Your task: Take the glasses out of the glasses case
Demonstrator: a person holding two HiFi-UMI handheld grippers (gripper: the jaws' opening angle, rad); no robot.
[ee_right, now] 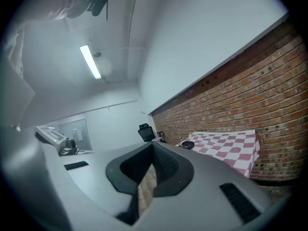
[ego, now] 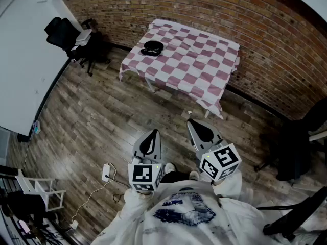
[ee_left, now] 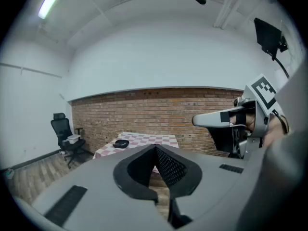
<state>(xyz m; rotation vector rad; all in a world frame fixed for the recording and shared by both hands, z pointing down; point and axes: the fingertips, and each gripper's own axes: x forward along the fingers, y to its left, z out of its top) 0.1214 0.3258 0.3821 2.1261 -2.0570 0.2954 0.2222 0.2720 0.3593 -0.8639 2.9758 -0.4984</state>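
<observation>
Likely light, stiff, slick, the glasses case [ego: 152, 48] on the desk [ego: 204, 60] wants a lid-edge grip; left claw [ego: 153, 135] and right claw [ego: 191, 123] are closed, empty.

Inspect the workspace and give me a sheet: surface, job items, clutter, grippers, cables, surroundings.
Surface: table under a pink and white checked cloth, against the brick wall.
Job's things: black glasses case near the table's left corner; glasses themselves not seen.
Clutter: nothing seen on the table besides the case.
Grippers: left gripper and right gripper held over the floor, well short of the table; jaws together on both, nothing between them.
Cables: white power strip with a cable trailing across the wooden floor on the person's left.
Surroundings: black office chair left of the table, a dark chair at the right.
</observation>
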